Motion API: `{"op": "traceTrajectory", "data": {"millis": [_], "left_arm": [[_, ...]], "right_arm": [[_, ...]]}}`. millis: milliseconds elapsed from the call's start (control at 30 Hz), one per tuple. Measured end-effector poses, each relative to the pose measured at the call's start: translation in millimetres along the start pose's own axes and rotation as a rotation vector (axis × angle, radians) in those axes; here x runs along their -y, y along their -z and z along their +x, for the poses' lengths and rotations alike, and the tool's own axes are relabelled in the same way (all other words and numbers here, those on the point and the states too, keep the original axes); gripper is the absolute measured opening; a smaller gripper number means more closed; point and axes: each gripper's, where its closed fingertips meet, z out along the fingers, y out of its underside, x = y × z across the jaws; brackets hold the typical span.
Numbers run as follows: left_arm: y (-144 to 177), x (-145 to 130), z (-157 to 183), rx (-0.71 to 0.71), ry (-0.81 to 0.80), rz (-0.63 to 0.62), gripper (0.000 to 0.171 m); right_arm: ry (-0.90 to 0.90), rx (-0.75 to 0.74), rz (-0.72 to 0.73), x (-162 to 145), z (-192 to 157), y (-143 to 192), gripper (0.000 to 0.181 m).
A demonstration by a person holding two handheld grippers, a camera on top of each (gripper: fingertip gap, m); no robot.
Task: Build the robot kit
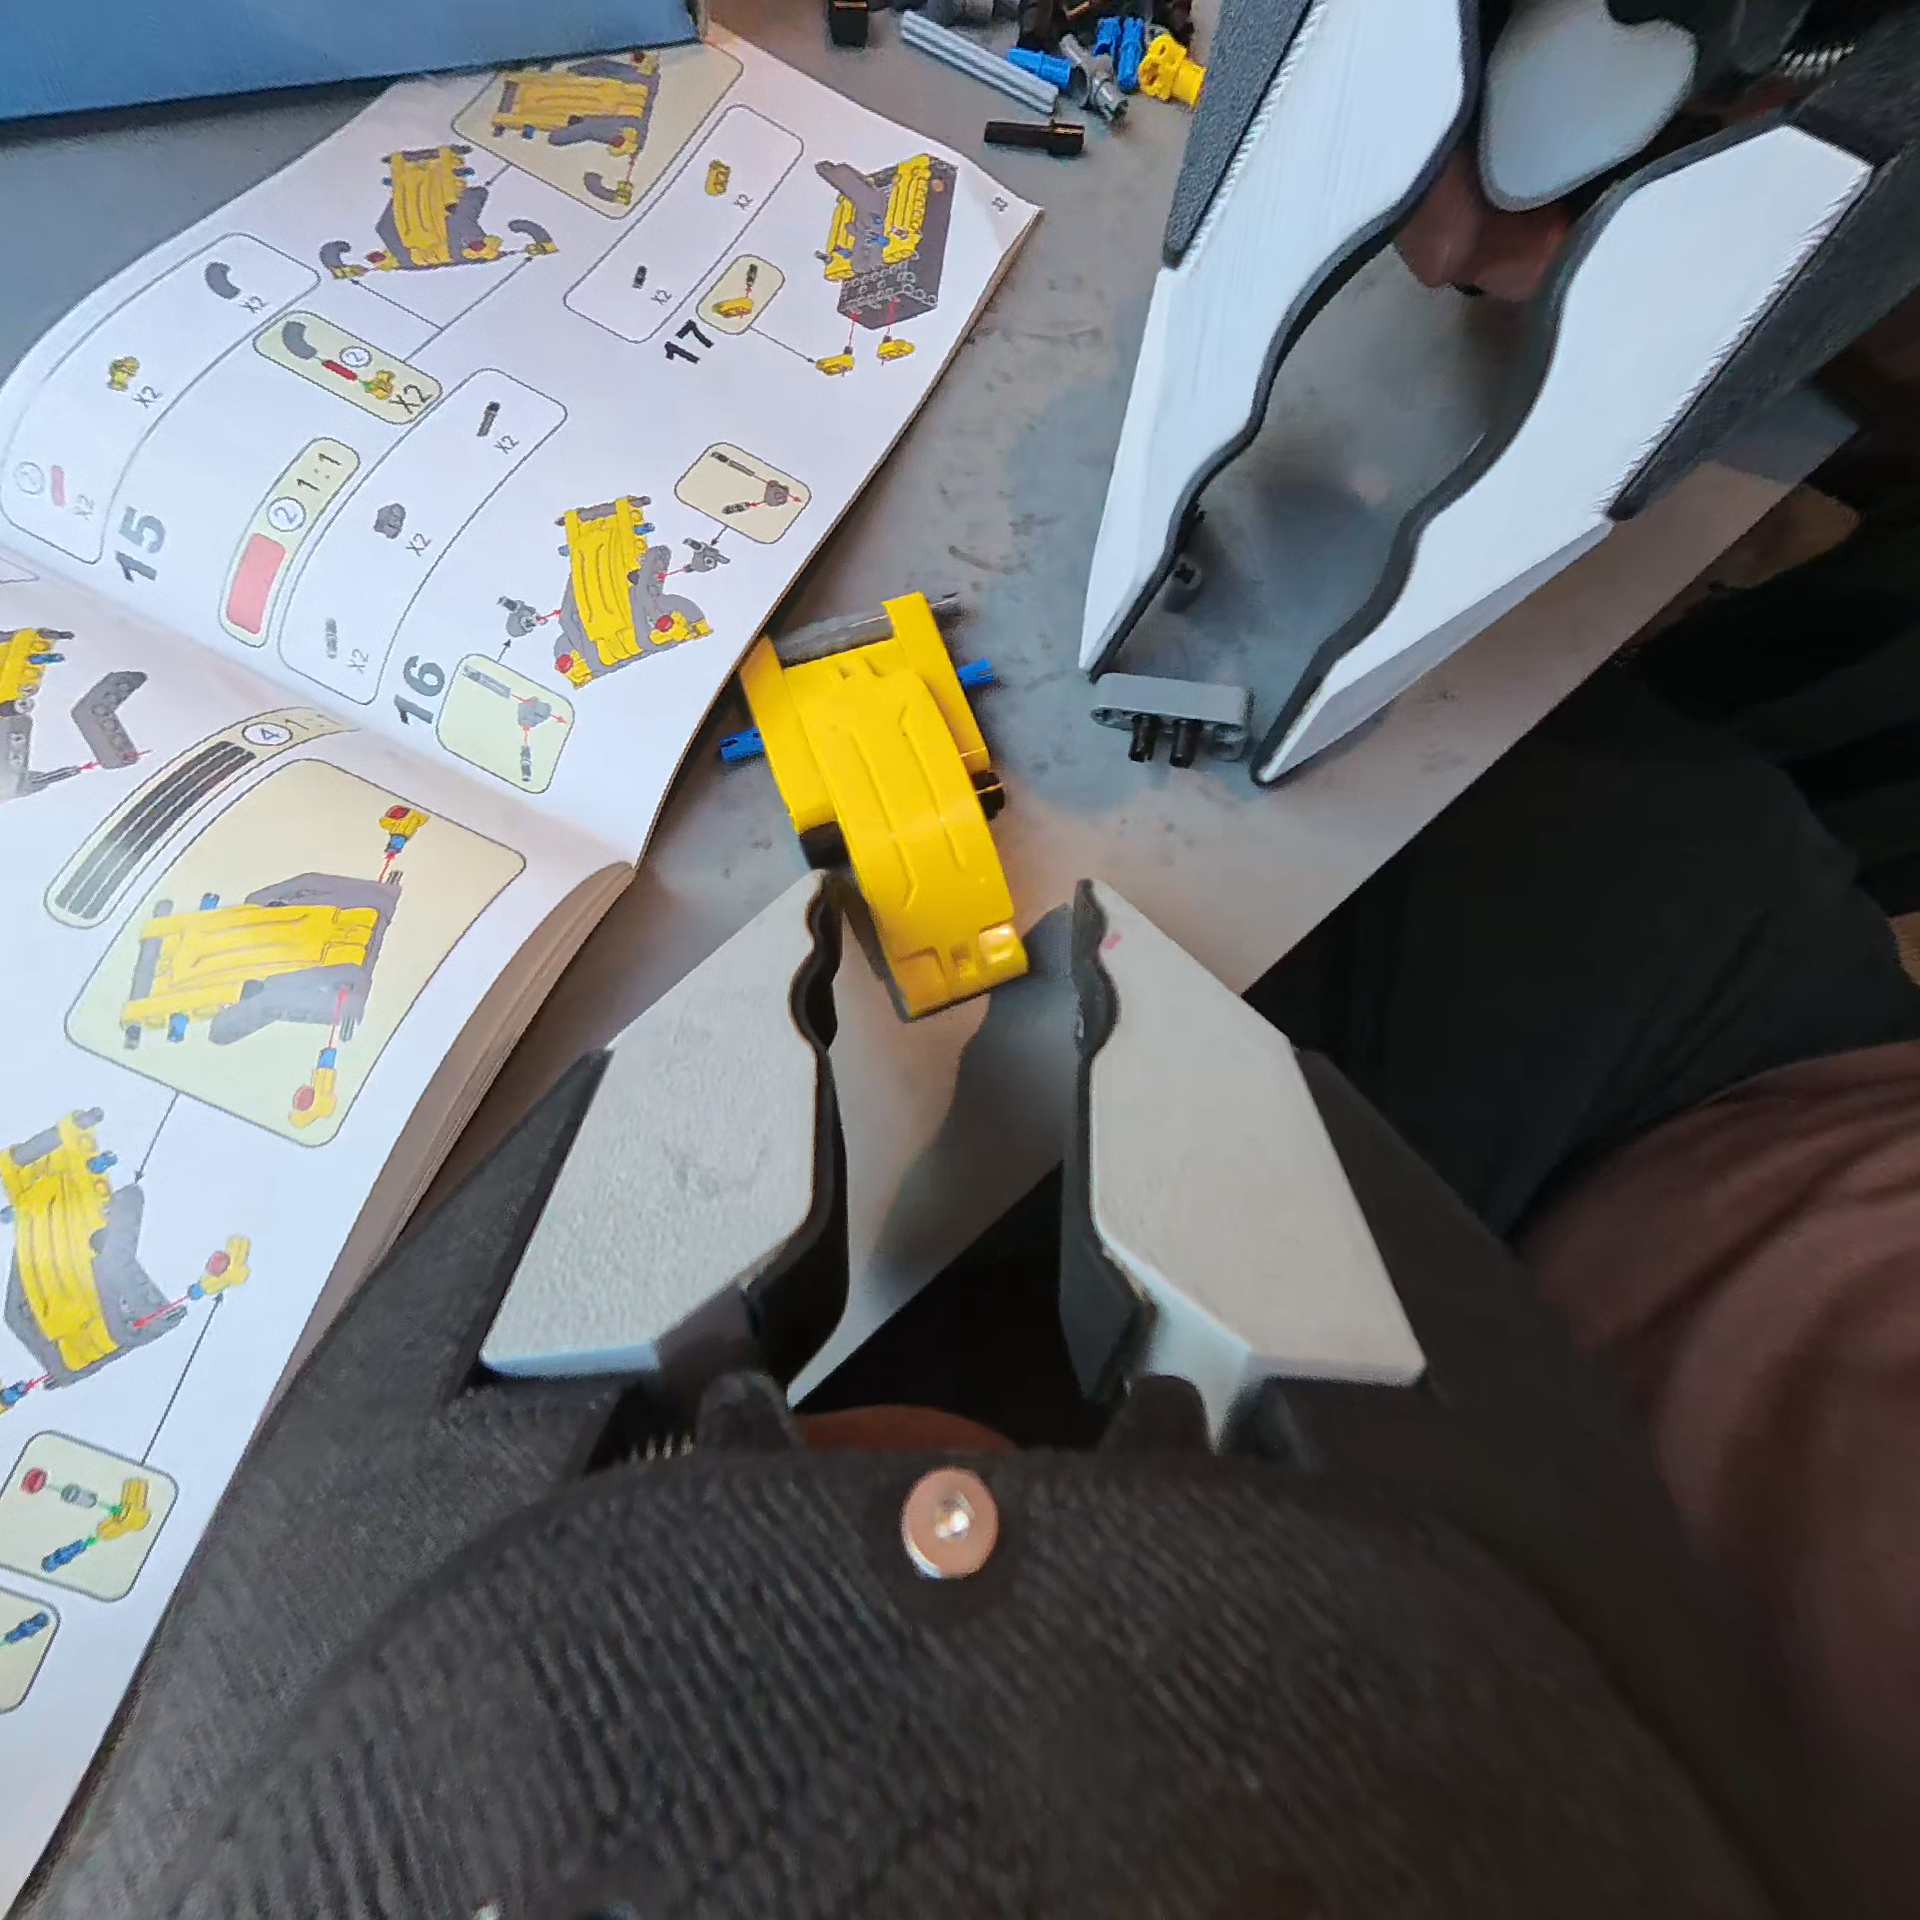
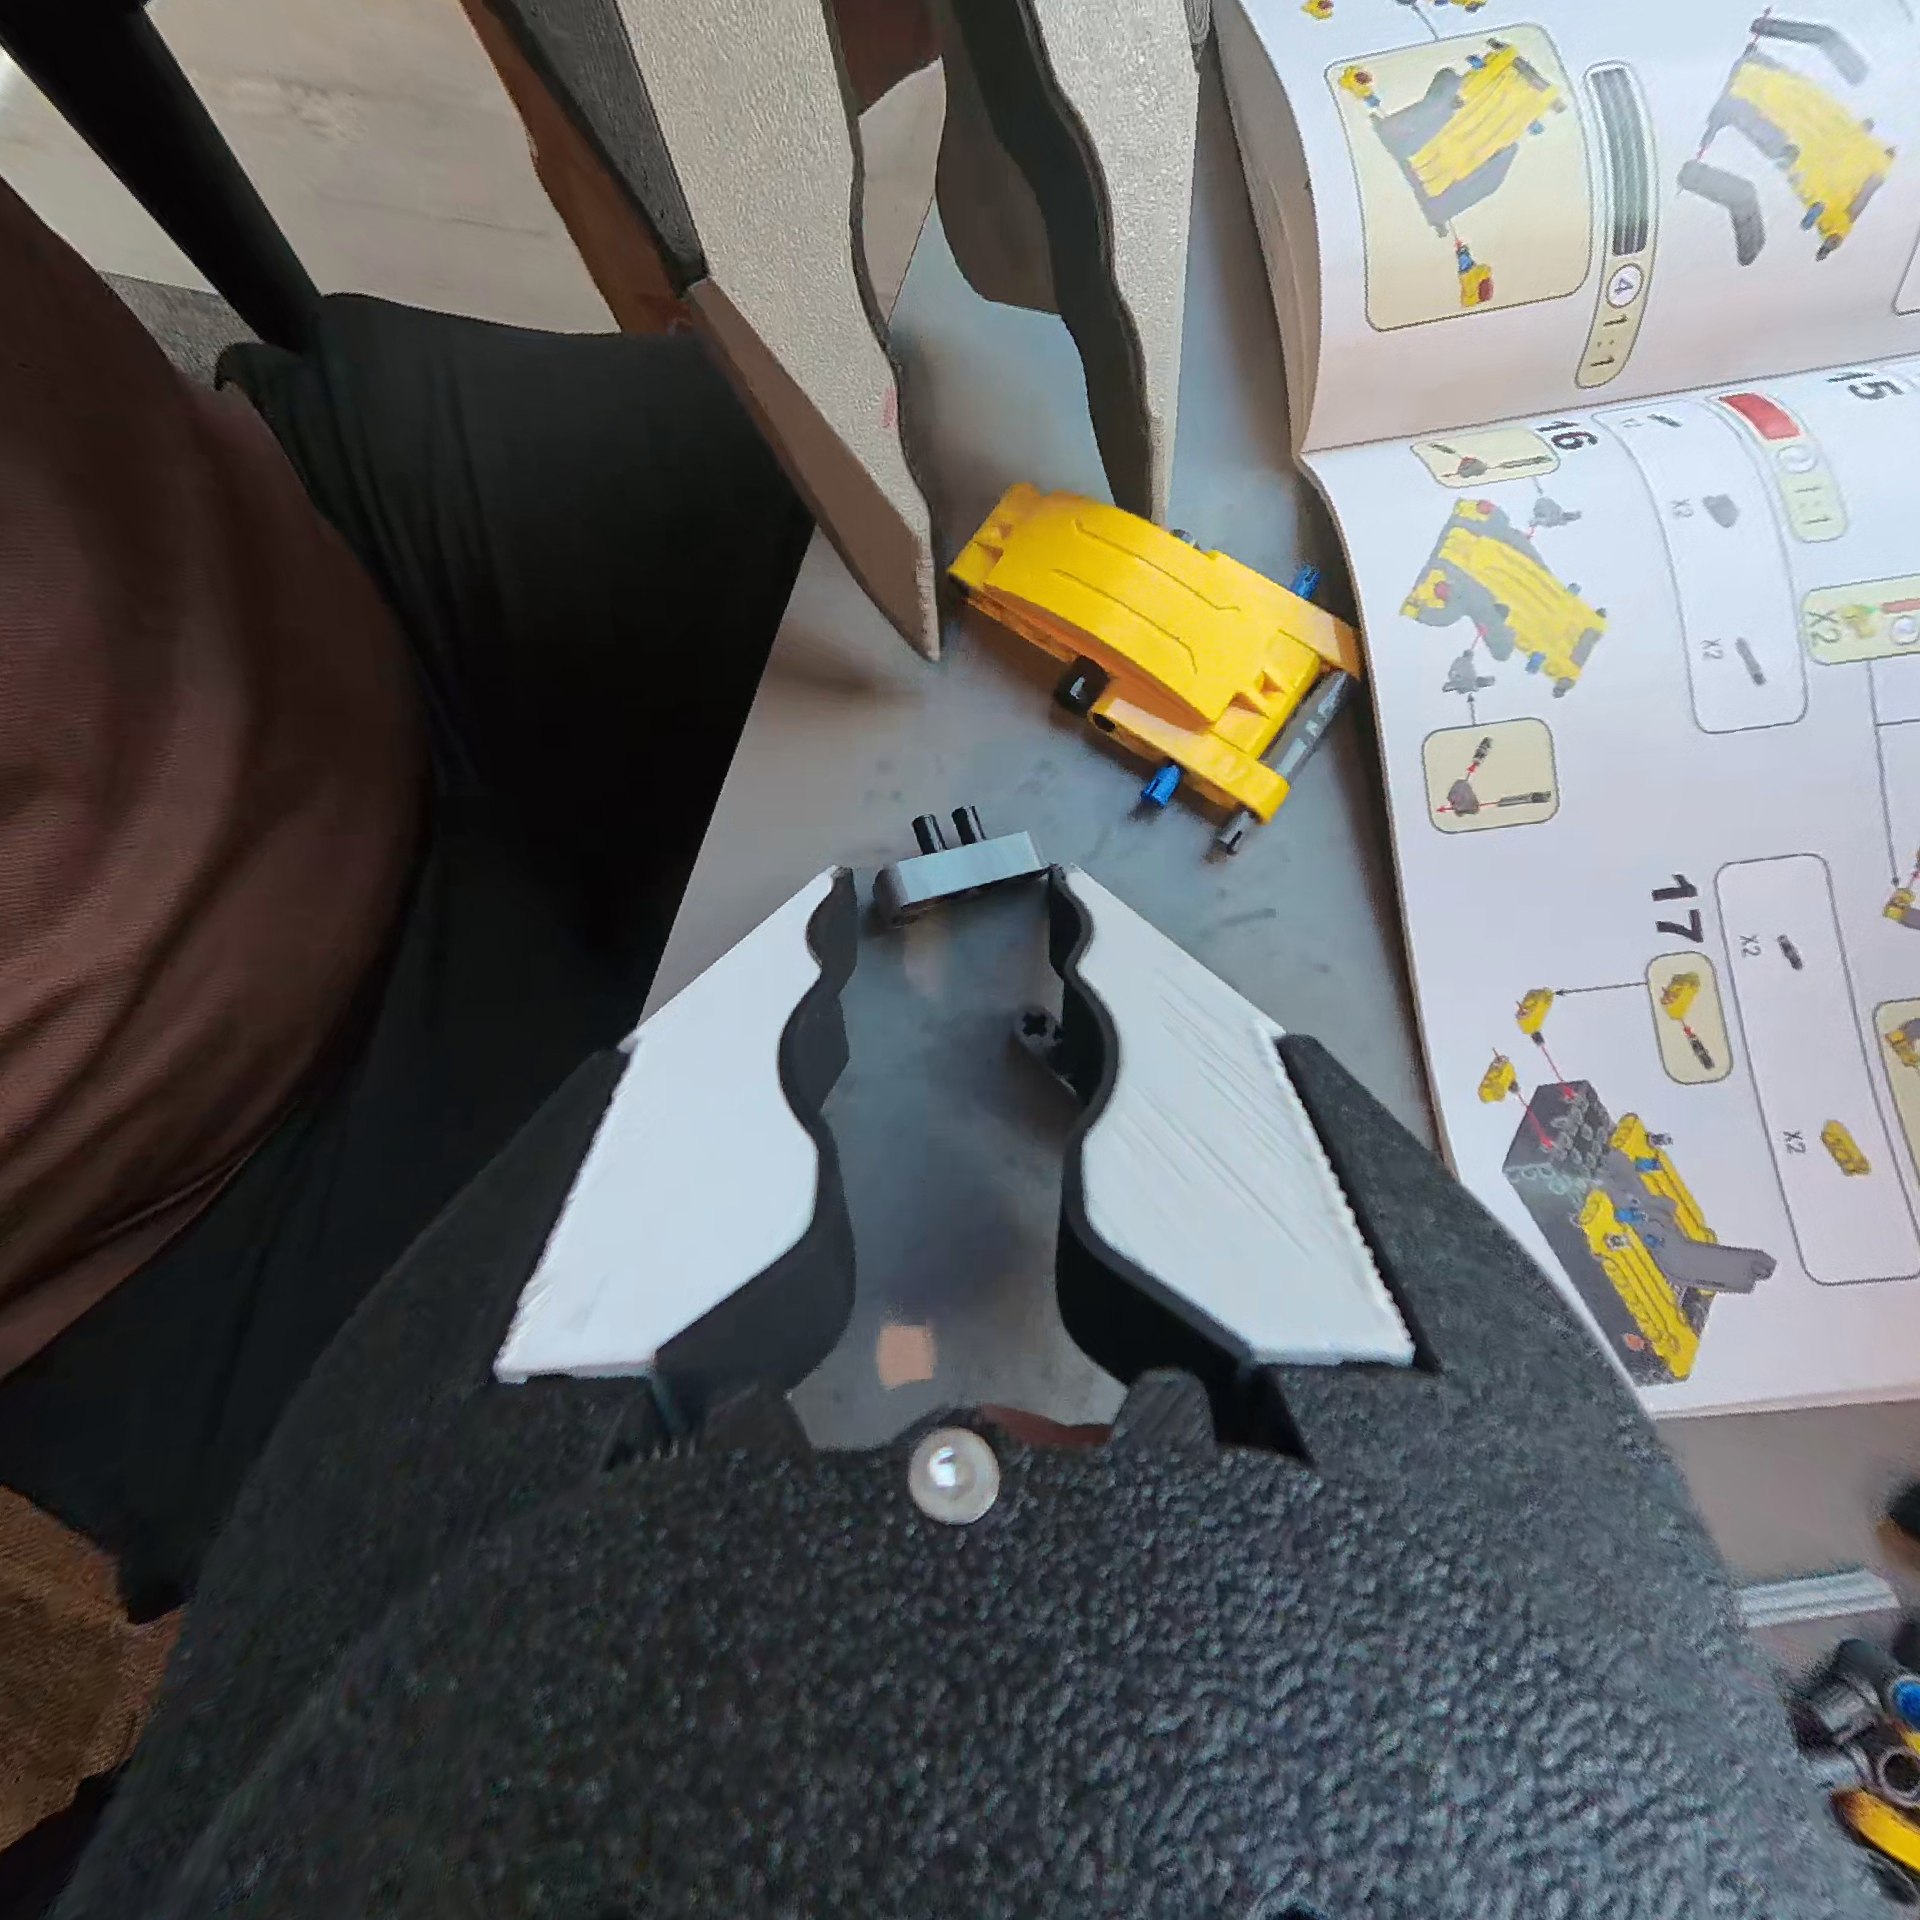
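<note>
A yellow brick assembly point(image 1: 894, 800) with blue pins lies on the grey table point(image 1: 1039, 436), next to the booklet. My left gripper point(image 1: 951, 904) is open, and its grey fingertips straddle the assembly's near end without closing on it. The assembly point(image 2: 1153, 644) and the left gripper point(image 2: 1034, 577) also show in the right wrist view. My right gripper point(image 2: 951, 873), with white fingers, is shut on a short grey beam point(image 2: 966, 878) with two black pins, held end to end between its tips just right of the assembly. The right gripper point(image 1: 1174, 727) and beam point(image 1: 1169, 712) also show in the left wrist view.
An open instruction booklet point(image 1: 364, 520) covers the table's left side and also shows in the right wrist view point(image 2: 1662, 727). Loose small parts point(image 1: 1091, 62) lie at the far edge. A small dark connector point(image 2: 1039, 1034) lies under the right fingers. A person's dark clothing point(image 1: 1558, 935) borders the table edge.
</note>
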Motion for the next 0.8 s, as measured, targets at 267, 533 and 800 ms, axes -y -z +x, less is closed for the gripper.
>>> {"op": "traceTrajectory", "data": {"millis": [267, 533, 800], "left_arm": [[-1.9, 1.1, -5.0, 0.026, 0.001, -0.029, 0.028], [4.3, -5.4, 7.9, -0.004, 0.036, -0.053, 0.043], [24.9, 7.8, 12.0, -0.036, -0.111, -0.017, 0.038]], "right_arm": [[-0.004, 0.012, 0.065, 1.9, 3.4, 2.8, 0.034], [0.008, -0.011, 0.066, 7.1, 4.7, -4.0, 0.033], [-0.025, -0.047, 0.12, 17.5, 7.1, -2.6, 0.033]]}}
